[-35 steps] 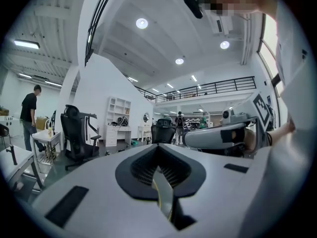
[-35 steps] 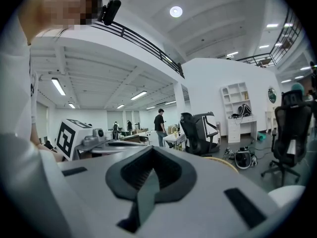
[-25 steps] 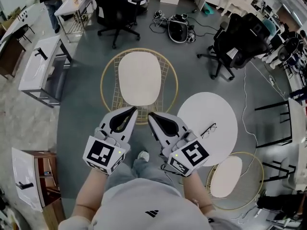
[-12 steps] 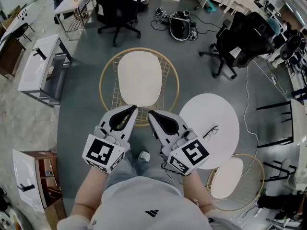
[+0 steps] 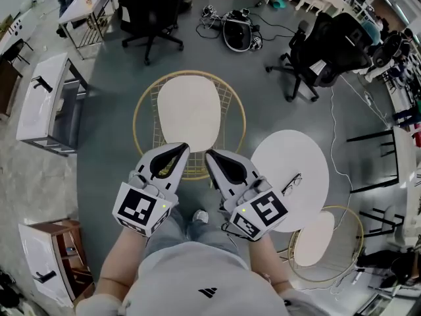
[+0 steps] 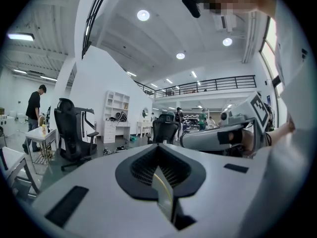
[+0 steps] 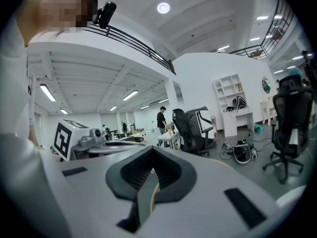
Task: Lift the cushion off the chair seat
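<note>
Cream oval cushion (image 5: 191, 110) on round gold wire chair (image 5: 142, 107) lies just ahead of left gripper (image 5: 183, 149) and right gripper (image 5: 208, 155), both clamped shut and empty, apparently not touching it.

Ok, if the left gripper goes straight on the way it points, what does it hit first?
Most likely the cream oval cushion on the round gold wire chair: the left gripper, jaws shut, points across the chair's near rim toward it. Its height is unclear, so it might pass above.

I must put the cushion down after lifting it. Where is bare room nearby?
The round white table, right of the wire chair, is bare except for glasses. The grey floor between chair and white desk is free. Beyond the chair, office chairs and cables crowd it.
</note>
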A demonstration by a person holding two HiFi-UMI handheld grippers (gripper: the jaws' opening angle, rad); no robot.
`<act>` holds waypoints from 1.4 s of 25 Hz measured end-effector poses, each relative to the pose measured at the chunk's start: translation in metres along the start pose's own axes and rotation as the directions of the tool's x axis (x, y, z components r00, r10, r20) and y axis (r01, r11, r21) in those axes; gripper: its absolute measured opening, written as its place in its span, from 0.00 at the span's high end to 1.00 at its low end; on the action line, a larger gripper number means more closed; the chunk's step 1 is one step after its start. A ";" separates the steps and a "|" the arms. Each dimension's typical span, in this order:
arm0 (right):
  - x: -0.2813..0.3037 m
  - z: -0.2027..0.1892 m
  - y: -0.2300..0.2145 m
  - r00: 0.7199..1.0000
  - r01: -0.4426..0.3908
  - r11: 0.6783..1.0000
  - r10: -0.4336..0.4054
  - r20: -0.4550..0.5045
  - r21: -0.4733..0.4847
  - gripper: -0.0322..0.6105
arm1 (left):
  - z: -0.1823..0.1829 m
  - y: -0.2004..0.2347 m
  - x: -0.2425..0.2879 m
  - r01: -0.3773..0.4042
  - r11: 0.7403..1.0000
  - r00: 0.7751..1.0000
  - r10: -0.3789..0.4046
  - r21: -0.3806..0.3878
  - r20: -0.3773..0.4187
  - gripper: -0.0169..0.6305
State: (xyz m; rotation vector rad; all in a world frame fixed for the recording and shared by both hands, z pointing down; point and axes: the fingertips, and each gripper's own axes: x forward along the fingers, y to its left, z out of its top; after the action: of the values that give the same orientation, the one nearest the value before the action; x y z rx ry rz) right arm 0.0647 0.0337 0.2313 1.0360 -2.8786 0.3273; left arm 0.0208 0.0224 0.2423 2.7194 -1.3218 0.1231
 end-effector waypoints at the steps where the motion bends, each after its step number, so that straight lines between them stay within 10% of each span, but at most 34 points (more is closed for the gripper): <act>1: 0.007 0.001 0.000 1.000 0.009 1.000 -0.009 0.000 0.002 0.94 | 0.001 0.007 0.001 0.008 1.000 1.000 -0.008 0.000 -0.001 0.96; 35: 0.131 0.001 -0.033 0.970 0.241 0.970 -0.240 -0.031 0.040 0.94 | -0.019 0.150 0.024 0.168 0.985 0.985 -0.169 -0.028 -0.046 0.96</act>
State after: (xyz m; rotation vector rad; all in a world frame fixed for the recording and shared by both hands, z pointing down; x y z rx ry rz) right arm -0.0149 -0.0727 0.2535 1.3604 -2.6937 0.3841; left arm -0.0826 -0.0855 0.2742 2.7747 -1.0683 0.1551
